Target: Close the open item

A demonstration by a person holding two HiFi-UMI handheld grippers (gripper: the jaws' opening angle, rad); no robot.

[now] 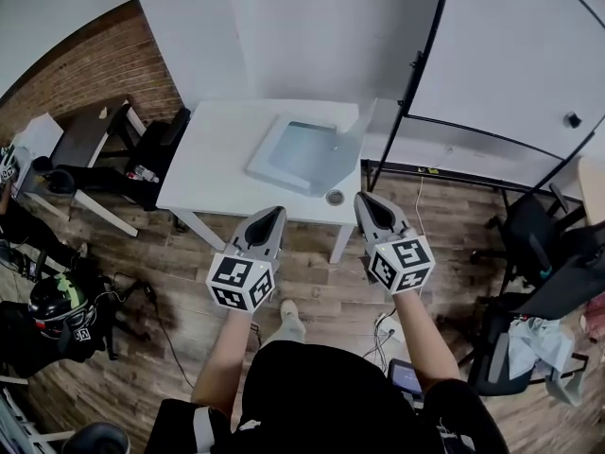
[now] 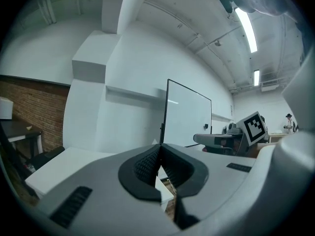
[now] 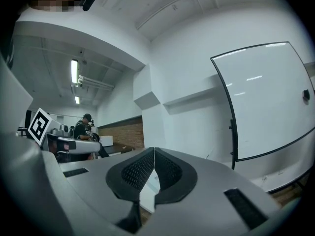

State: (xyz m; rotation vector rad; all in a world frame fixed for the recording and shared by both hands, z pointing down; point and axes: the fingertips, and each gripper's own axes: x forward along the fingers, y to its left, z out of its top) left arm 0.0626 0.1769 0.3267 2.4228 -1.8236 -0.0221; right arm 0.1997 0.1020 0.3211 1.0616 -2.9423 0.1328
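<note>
A shallow translucent box (image 1: 301, 155) lies on the white table (image 1: 213, 164), its clear lid (image 1: 354, 127) standing up along the box's right side. Both grippers hang over the wooden floor, just short of the table's front edge. My left gripper (image 1: 275, 213) is shut with nothing in it, pointing at the table front. My right gripper (image 1: 363, 200) is also shut and empty, near the table's right front corner. In the left gripper view the jaws (image 2: 160, 147) meet at the tip; in the right gripper view the jaws (image 3: 154, 150) meet too. The box is hidden in both gripper views.
A small round object (image 1: 335, 197) sits at the table's front edge. A whiteboard on a black frame (image 1: 510, 64) stands right of the table. Office chairs (image 1: 529, 244) and clutter (image 1: 57, 310) crowd both sides. A person (image 3: 86, 127) stands far off.
</note>
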